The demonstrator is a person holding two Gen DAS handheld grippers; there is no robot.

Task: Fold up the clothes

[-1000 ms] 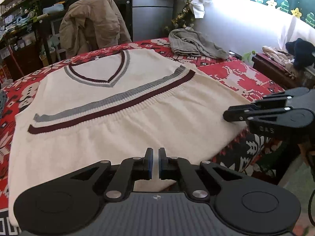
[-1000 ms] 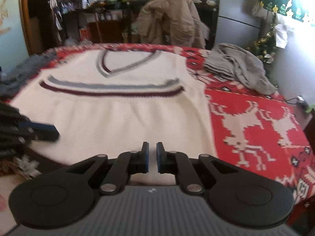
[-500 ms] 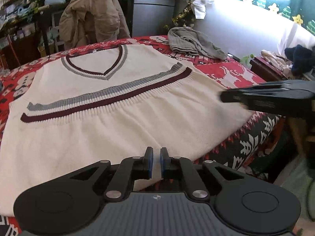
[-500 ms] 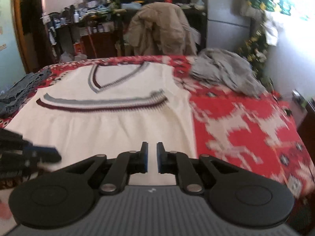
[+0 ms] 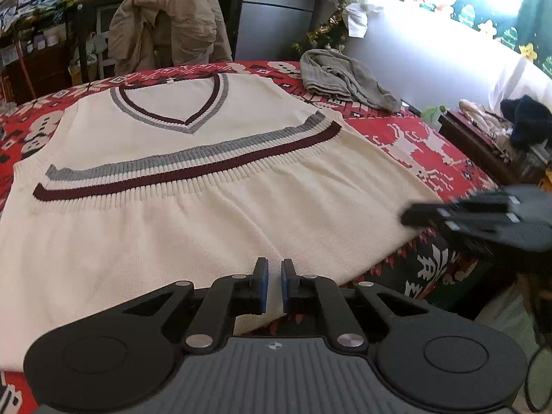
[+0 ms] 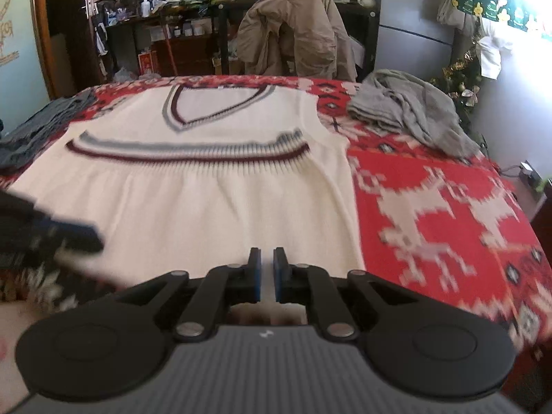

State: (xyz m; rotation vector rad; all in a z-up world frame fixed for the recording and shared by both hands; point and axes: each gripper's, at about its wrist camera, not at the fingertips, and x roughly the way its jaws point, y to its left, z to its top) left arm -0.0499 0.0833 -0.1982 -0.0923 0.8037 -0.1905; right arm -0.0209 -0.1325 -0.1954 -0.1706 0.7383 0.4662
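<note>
A cream sleeveless V-neck vest [image 5: 193, 214] with grey and maroon stripes lies flat, neck away from me, on the red patterned cloth [image 5: 414, 145]. My left gripper [image 5: 274, 269] hovers at the vest's near hem, its jaws shut to a narrow slit with nothing between them. Blurred at the vest's near right corner, my right gripper [image 5: 414, 215] looks shut. In the right wrist view the vest [image 6: 207, 207] fills the middle. The right gripper [image 6: 267, 258] sits at its near hem by the right side, jaws almost together and empty. The left gripper [image 6: 93, 238] is blurred at the left.
A crumpled grey garment [image 5: 341, 79] lies at the far right of the cloth. Dark blue clothing [image 6: 38, 134] sits at the far left. A chair draped with a beige jacket [image 5: 165, 20] stands behind. A low side table [image 5: 483, 138] with clutter stands on the right.
Both grippers have drifted along the near hem. In the left wrist view the right gripper has dropped lower, to the vest's right corner. Both stay shut and the vest lies as before.
</note>
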